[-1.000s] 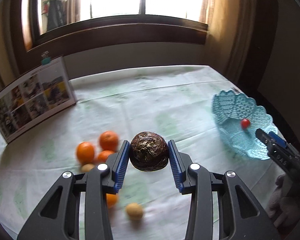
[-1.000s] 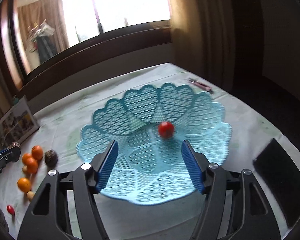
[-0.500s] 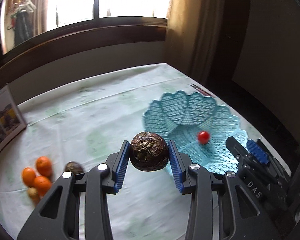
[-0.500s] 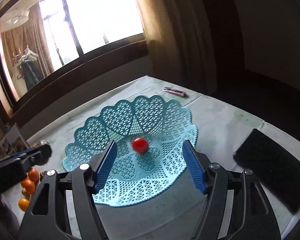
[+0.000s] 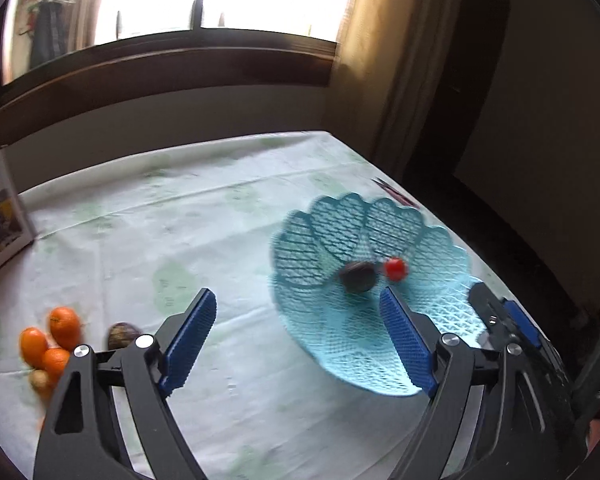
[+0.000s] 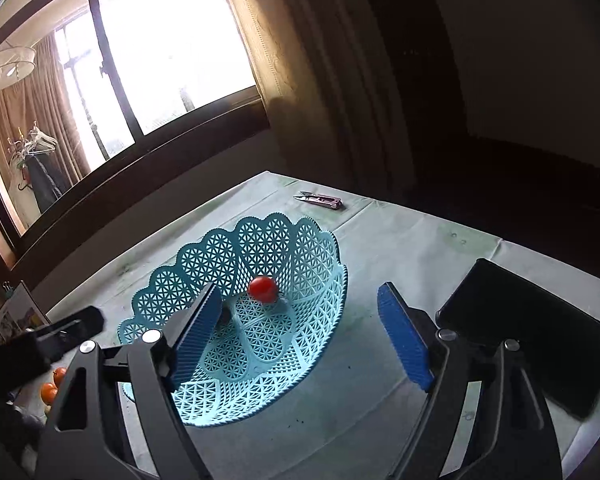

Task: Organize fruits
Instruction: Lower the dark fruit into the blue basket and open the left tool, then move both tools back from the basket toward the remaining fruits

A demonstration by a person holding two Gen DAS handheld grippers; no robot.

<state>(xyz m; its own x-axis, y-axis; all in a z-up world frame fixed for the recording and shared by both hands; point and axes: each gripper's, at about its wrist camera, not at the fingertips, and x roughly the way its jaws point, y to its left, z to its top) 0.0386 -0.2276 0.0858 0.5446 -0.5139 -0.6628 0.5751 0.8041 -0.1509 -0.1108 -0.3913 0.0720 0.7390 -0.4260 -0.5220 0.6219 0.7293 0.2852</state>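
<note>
A dark, mottled round fruit (image 5: 358, 277) lies in the well of a light-blue lattice basket (image 5: 436, 320), just beside a small red tomato (image 5: 395, 268); motion blur softens both. The left tool (image 5: 296, 340) hangs over the basket's near rim with its blue-padded jaws opening wide and nothing between them. The right tool (image 6: 300, 336) points at the same basket from the other side, its jaws also opening wide and empty, the tomato (image 6: 263, 289) visible beyond them. The basket sits on a pale green-patterned tabletop (image 5: 188, 248). Well apart, at the left, a cluster of oranges (image 5: 50, 340) rests beside another dark fruit (image 5: 121, 334). A black flat object (image 6: 536, 332) lies near the right tool, a small folding tool (image 6: 320, 200) farther back.
</note>
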